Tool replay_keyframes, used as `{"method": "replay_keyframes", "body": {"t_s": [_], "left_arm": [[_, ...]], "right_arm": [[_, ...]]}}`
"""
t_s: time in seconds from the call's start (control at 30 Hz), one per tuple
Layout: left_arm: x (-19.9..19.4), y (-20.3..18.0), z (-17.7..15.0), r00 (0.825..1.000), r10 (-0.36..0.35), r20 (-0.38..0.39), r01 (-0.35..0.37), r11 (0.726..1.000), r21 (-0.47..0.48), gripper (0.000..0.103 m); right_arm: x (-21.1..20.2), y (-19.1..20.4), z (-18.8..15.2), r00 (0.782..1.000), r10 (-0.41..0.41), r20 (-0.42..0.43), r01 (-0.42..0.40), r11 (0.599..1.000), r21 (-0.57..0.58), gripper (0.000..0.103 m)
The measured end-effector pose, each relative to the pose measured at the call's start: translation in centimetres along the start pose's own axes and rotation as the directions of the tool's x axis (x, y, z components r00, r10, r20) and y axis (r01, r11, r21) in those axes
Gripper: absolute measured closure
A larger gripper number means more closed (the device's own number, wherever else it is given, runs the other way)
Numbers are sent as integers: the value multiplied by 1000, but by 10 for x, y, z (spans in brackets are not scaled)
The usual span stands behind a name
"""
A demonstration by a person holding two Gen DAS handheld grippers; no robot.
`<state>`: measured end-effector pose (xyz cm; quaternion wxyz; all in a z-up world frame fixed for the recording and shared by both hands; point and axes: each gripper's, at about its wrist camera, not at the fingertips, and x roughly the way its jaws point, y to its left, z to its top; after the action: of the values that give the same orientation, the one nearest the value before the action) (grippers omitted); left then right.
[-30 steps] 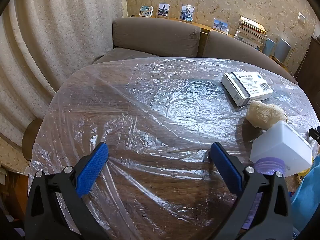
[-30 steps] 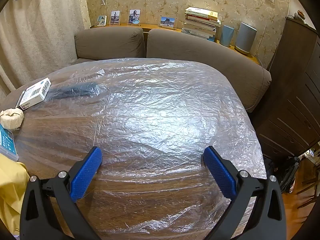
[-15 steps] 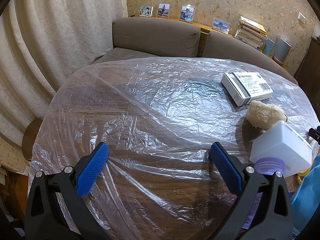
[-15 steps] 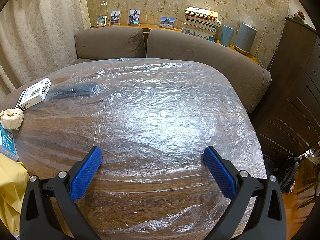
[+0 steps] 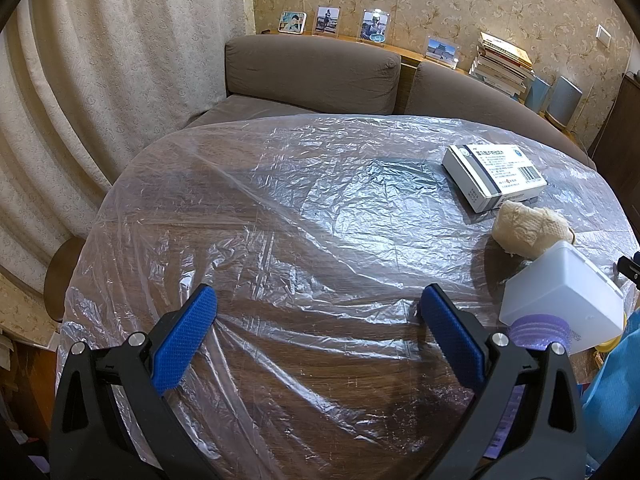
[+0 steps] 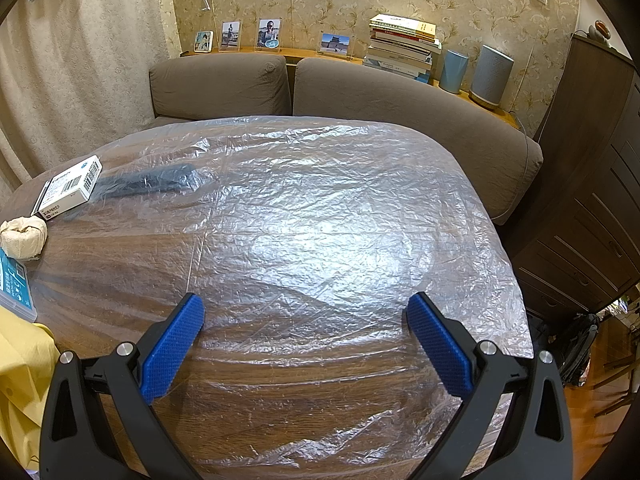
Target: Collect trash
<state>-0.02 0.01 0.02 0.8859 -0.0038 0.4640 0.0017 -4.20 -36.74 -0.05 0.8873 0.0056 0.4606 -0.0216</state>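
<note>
Clear plastic sheet (image 5: 320, 216) covers desk (image 6: 120, 288). Both tongs, left (image 5: 318, 310) and right (image 6: 304, 316), spread wide, empty. Trash clusters on the left tongs' right: carton (image 5: 494, 176), paper wad (image 5: 528, 230), white bottle (image 5: 560, 300). Approach low, avoid snagging sheet.

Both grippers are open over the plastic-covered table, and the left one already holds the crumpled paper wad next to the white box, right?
Not quite. The left gripper is open but empty; in the left wrist view the paper wad lies on the table beside the white box. The right gripper is open too.
</note>
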Motion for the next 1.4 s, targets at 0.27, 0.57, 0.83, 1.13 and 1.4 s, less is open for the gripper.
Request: {"method": "replay_keyframes", "body": {"t_s": [0.27,0.57,0.83,1.13,1.4], "left_arm": [[1,3,-3,1000,0,0,0,1000,0,1],[-2,4,-3,1000,0,0,0,1000,0,1],[-7,4,-3,1000,0,0,0,1000,0,1],[-12,4,-2,1000,0,0,0,1000,0,1],[-19,12,2,1000,14,-3,-14,1000,-2,1]], "right_arm": [[0,0,0,1000,0,0,0,1000,0,4],[0,0,0,1000,0,0,0,1000,0,4],[0,0,0,1000,0,0,0,1000,0,4],[1,1,0,1000,0,0,0,1000,0,4],[2,-1,2,1000,8,-7,-8,1000,-6,4]]}}
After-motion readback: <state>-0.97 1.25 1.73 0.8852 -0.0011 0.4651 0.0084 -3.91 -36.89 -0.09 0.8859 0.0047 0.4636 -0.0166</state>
